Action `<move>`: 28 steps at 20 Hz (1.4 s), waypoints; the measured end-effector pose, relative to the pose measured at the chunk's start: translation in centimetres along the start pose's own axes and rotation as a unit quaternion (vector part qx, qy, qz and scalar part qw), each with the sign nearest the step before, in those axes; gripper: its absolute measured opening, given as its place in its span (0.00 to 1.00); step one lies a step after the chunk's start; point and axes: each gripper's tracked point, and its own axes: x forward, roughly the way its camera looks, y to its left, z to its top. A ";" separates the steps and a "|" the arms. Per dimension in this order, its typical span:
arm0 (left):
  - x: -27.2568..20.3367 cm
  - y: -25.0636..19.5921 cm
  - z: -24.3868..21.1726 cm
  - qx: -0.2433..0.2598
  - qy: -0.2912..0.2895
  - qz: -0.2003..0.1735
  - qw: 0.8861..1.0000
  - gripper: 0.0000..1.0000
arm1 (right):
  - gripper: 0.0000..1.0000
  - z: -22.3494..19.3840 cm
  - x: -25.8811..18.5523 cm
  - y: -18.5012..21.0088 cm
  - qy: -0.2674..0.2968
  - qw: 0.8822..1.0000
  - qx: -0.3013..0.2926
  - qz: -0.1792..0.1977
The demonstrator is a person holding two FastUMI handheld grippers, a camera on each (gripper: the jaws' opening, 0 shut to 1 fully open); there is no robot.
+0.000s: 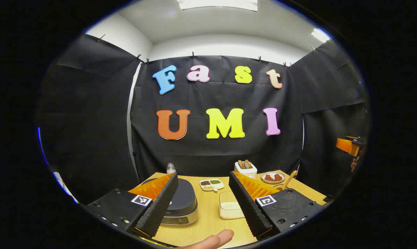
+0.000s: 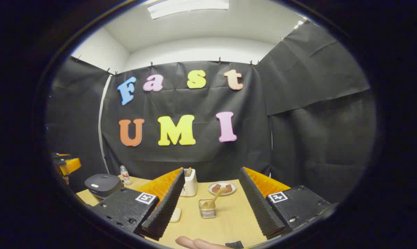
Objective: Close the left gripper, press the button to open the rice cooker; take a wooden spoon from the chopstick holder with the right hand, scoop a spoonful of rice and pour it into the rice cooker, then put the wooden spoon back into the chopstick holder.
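Left gripper view: counter (image 1: 208, 221) fills the lower centre, light wood. Rice cooker (image 1: 180, 204) sits lower left of centre, dark lid down, front panel toward the camera; likely placed on the left side so the left tongs can reach its button. Left tongs (image 1: 203, 204) spread wide, nothing between them, cooker partly behind the left finger. Judgement: task not begun, since the tongs must first be pressed together for a blunt tip to push the button. White lidded box (image 1: 229, 207) just right of the cooker. Toaster (image 1: 245, 168) at the back, plate (image 1: 273, 177) to its right, divided dish (image 1: 211, 184) of grains in the middle. Bottle (image 1: 171, 168) at the back left. A fingertip (image 1: 211, 238) shows at the bottom edge.

Right gripper view: right tongs (image 2: 211, 204) also spread, empty, aimed at the holder (image 2: 207, 208), a small clear container at lower centre. Spoon (image 2: 215, 199) stands in it, handle leaning up and right, probably left so for an easy pinch. Cooker at the left edge, well apart from the holder. Whether the holder contains rice I cannot tell.
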 end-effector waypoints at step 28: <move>2.6 1.6 0.1 -0.021 0.010 0.004 1.000 0.88 | 0.95 -0.4 0.2 -0.1 -0.014 1.000 0.009 0.016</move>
